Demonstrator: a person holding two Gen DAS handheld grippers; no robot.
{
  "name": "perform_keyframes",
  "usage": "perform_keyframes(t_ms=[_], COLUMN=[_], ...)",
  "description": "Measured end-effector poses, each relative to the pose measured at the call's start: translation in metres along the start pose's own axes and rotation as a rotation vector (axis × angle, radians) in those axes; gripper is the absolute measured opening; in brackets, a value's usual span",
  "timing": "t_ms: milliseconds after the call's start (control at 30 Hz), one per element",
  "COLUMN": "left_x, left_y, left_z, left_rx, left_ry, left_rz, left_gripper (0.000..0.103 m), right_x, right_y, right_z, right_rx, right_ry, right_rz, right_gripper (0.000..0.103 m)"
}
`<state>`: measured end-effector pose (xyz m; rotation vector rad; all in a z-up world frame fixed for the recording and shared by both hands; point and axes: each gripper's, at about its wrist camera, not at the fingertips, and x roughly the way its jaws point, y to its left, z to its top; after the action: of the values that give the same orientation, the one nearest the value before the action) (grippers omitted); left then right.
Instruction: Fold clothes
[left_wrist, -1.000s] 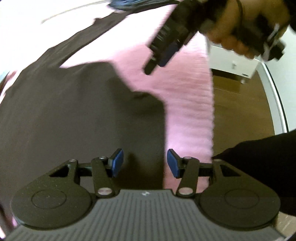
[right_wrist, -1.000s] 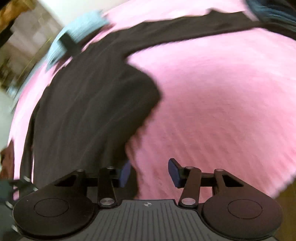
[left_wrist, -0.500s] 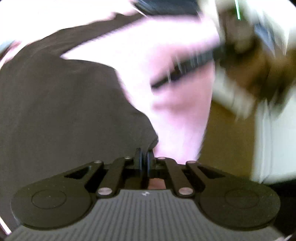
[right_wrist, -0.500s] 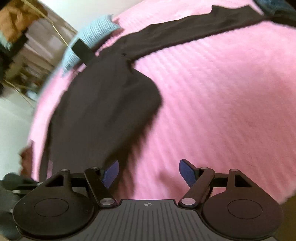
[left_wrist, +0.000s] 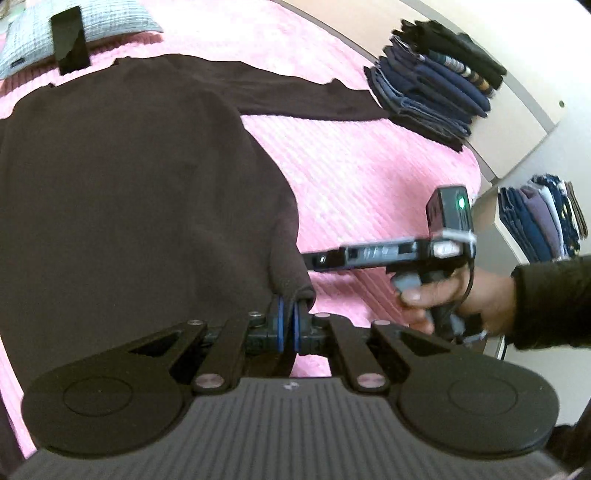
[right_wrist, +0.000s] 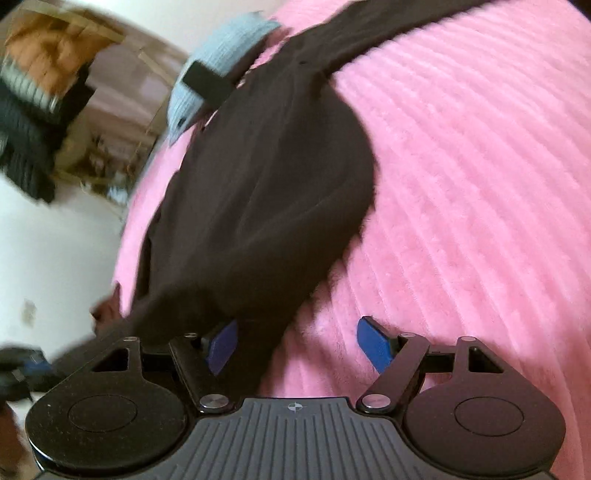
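Left gripper has its blue pads pressed together on a bunched corner of the brown shirt. That corner is lifted up off the pink blanket, and the cloth hangs in soft folds from the pinch. Most of the shirt lies spread on the blanket. One long sleeve stretches flat toward a pile of folded dark blue clothes at the far edge. A black phone lies on a light blue cloth near the shirt's top.

Right gripper is open wide, with nothing pinched. One blue pad sits by the shirt's edge and the other is over bare pink blanket. From the left camera, a hand in a dark sleeve holds it low beside the lifted corner.

A second ago the left gripper was half open over the flat shirt and held nothing. Now it is closed on the corner and has pulled it up. The right gripper was high up then and less open; now it is lower and wider.
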<state>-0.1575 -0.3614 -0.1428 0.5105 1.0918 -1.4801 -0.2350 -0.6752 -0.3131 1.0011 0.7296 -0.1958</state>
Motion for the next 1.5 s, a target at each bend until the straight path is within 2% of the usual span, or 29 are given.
perform_keyframes(t_ms=[100,233,333,367,400,433,567,633,667,700,733,833,900,967,1000,1033,1100,1200,1333,1367,1400,1433,1467,1500], left_x=[-0.002,-0.004,-0.003,-0.002,-0.002,-0.002,0.002,0.004,0.005,0.005,0.005,0.003,0.007,0.020,0.030,0.039,0.057,0.065,0.042,0.034,0.027,0.019,0.011,0.004], left_y=[0.013,0.031,0.040,0.042,0.044,0.046,0.053,0.053,0.052,0.050,0.046,0.023,-0.005,-0.037,-0.053,-0.066,-0.085,-0.091,-0.058,-0.047,-0.034,-0.021,-0.007,0.006], left_z=[0.000,-0.001,0.000,0.001,0.001,-0.001,-0.007,-0.010,-0.012,-0.013,-0.013,-0.011,-0.008,-0.006,-0.007,-0.010,-0.017,-0.030,-0.050,-0.056,-0.063,-0.071,-0.079,-0.088], left_rx=[-0.029,-0.036,-0.017,-0.011,-0.003,0.005,0.021,0.032,0.042,0.052,0.066,0.119,0.180,0.239,0.261,0.276,0.286,0.256,0.144,0.114,0.084,0.048,0.004,-0.041], left_ry=[-0.013,-0.010,-0.003,-0.001,0.002,0.008,0.034,0.050,0.059,0.067,0.072,0.081,0.095,0.137,0.162,0.182,0.219,0.241,0.225,0.223,0.221,0.220,0.221,0.221], left_rz=[0.043,0.097,0.112,0.115,0.119,0.124,0.149,0.159,0.164,0.167,0.164,0.111,0.023,-0.087,-0.132,-0.165,-0.200,-0.165,-0.014,0.038,0.096,0.154,0.210,0.266], left_gripper=[0.002,0.002,0.002,0.003,0.003,0.003,0.003,0.003,0.003,0.003,0.003,0.003,0.004,0.007,0.010,0.018,0.030,0.030,0.033,0.033,0.035,0.036,0.037,0.038], right_x=[0.005,0.023,0.033,0.035,0.036,0.038,0.045,0.047,0.047,0.047,0.047,0.000,-0.056,-0.107,-0.128,-0.142,-0.159,-0.156,-0.150,-0.140,-0.130,-0.120,-0.111,-0.101], right_y=[0.011,0.033,0.044,0.045,0.046,0.047,0.059,0.060,0.057,0.055,0.052,0.049,0.043,0.034,0.025,0.014,-0.017,-0.046,-0.043,-0.038,-0.036,-0.034,-0.032,-0.031], right_z=[-0.002,-0.013,-0.020,-0.020,-0.019,-0.018,-0.021,-0.022,-0.020,-0.018,-0.017,-0.005,0.007,0.013,0.013,0.013,0.008,0.001,0.001,0.003,0.004,0.005,0.006,0.007], right_rx=[-0.030,-0.060,-0.068,-0.067,-0.067,-0.066,-0.135,-0.140,-0.128,-0.115,-0.103,-0.138,-0.160,-0.167,-0.160,-0.147,-0.091,-0.067,-0.126,-0.135,-0.142,-0.149,-0.155,-0.162], right_ry=[-0.015,0.008,-0.001,0.003,0.008,0.013,0.027,0.043,0.056,0.068,0.080,0.054,0.021,0.005,0.003,0.015,0.033,0.080,0.093,0.098,0.105,0.112,0.119,0.126], right_rz=[0.010,0.006,-0.064,-0.077,-0.088,-0.100,-0.168,-0.189,-0.192,-0.194,-0.197,-0.231,-0.305,-0.417,-0.466,-0.518,-0.589,-0.642,-0.587,-0.551,-0.519,-0.488,-0.458,-0.427], right_gripper=[0.075,0.075,0.071,0.067,0.056,0.049,0.048,0.038,0.009,0.000,0.000,0.000,0.000,0.000,0.000,0.000,0.000,0.000,0.000,0.011,0.040,0.057,0.066,0.066])
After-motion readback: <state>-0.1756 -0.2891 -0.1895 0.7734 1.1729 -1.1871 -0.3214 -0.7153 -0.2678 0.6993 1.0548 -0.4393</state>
